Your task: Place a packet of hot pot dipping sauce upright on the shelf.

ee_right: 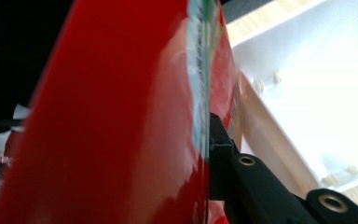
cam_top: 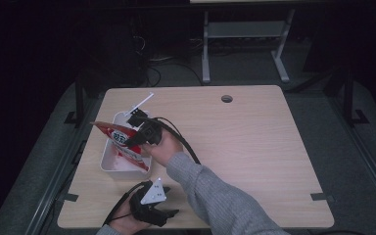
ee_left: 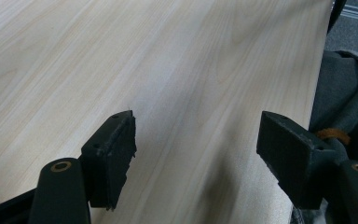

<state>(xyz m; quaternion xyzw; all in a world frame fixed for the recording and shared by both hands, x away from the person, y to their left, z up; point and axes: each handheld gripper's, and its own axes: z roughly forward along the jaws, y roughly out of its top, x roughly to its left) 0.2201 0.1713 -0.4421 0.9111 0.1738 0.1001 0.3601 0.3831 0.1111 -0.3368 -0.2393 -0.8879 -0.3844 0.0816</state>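
Dark floor and the legs of a metal frame surround a pale wooden table point(cam_top: 254, 142), on whose left part stands a white tray point(cam_top: 108, 161). At this stage a red packet point(cam_top: 122, 141) is held by the right gripper point(cam_top: 136, 141), whose jaws are clamped on the packet's edge; in the right gripper view the glossy red film point(ee_right: 121, 121) lies flat against one black jaw, with the tray wall point(ee_right: 317, 84) just beyond. From above, the packet lies tilted across the tray, its pointed end passing over the tray's left rim and its lower part inside. The left gripper point(cam_top: 169, 214) rests near the table's front edge, well apart from the tray, jaws spread wide over bare wood point(ee_left: 177, 70) and grasping nothing. The step in hand appears to be the handling of the packet at the tray, either setting it in or lifting it out; the pictures do not settle which. If it is being placed, the next move calls for lowering the packet until it lies within the walls, then releasing the clamp; if removed, for raising it clear of the rim without dragging the light tray along.
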